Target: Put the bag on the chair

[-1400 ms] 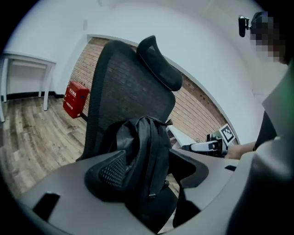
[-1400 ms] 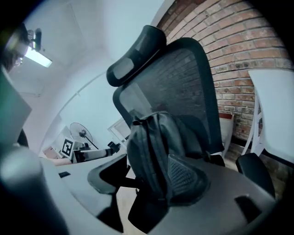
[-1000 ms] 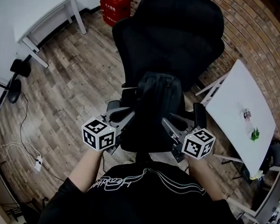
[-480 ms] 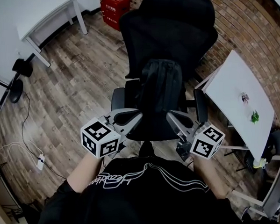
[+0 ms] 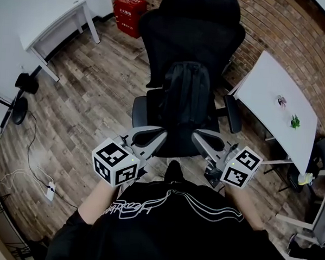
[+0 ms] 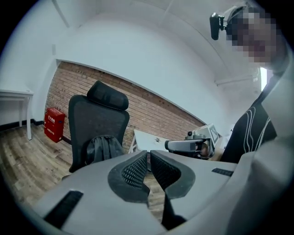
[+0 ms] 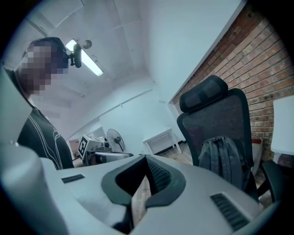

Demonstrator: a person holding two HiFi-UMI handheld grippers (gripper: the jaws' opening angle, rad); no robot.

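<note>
The black bag (image 5: pixel 186 95) stands upright on the seat of the black office chair (image 5: pixel 189 30) and leans on its backrest. Neither gripper touches it. My left gripper (image 5: pixel 160 134) hangs at the seat's front left corner with its jaws shut and empty. At the seat's front right my right gripper (image 5: pixel 197 136) is also shut and holds nothing. The left gripper view shows the bag (image 6: pixel 103 149) and chair (image 6: pixel 94 119) beyond the closed left gripper (image 6: pixel 149 156). In the right gripper view the bag (image 7: pixel 225 160) sits past the closed right gripper (image 7: pixel 146 161).
A white table (image 5: pixel 278 105) stands close to the chair's right side. A white desk (image 5: pixel 43 17) and a red crate (image 5: pixel 131 8) are at the far left. A fan base (image 5: pixel 20 92) and a power strip with cables (image 5: pixel 50 190) lie on the wooden floor.
Both grippers have drawn back from the bag's sides toward the person and their jaws have closed. The bag stays upright on the chair.
</note>
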